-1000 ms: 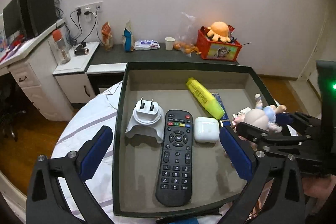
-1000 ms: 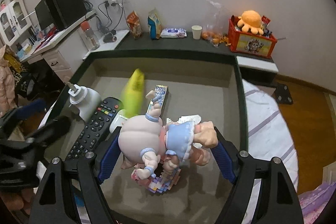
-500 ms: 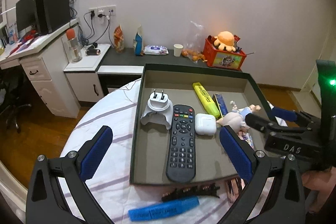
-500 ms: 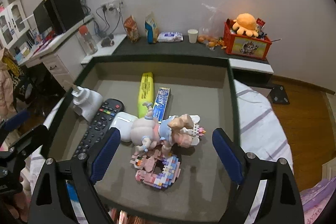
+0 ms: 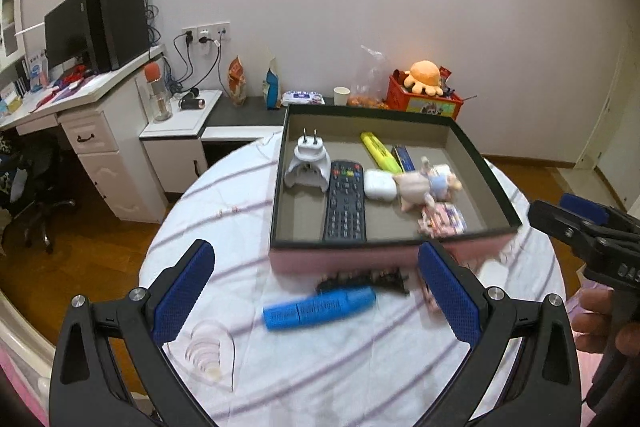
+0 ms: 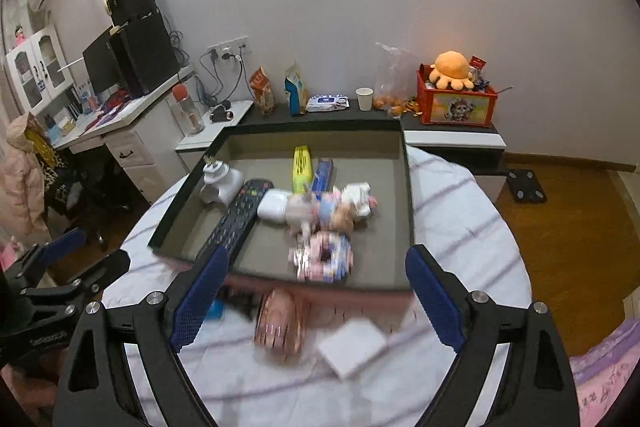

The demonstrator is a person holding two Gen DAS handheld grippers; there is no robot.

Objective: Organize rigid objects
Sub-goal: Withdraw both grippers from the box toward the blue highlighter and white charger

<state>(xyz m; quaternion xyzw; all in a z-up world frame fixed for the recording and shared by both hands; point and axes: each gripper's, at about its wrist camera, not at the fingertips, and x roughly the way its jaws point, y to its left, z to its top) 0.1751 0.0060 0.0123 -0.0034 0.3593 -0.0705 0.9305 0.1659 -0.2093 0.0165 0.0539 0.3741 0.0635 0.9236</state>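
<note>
Item: blue highlighter (image 5: 319, 308), on the tabletop (image 5: 360, 367) just outside the box's (image 5: 496, 183) near wall, long axis parallel to it, end direction blurred. Left tongs (image 5: 316, 295) and right tongs (image 6: 316, 297) both wide, holding nothing; right jaws have just been opening, doll (image 6: 320, 211) lies in the box. I judge I should close across the short width, mid-body.
</note>
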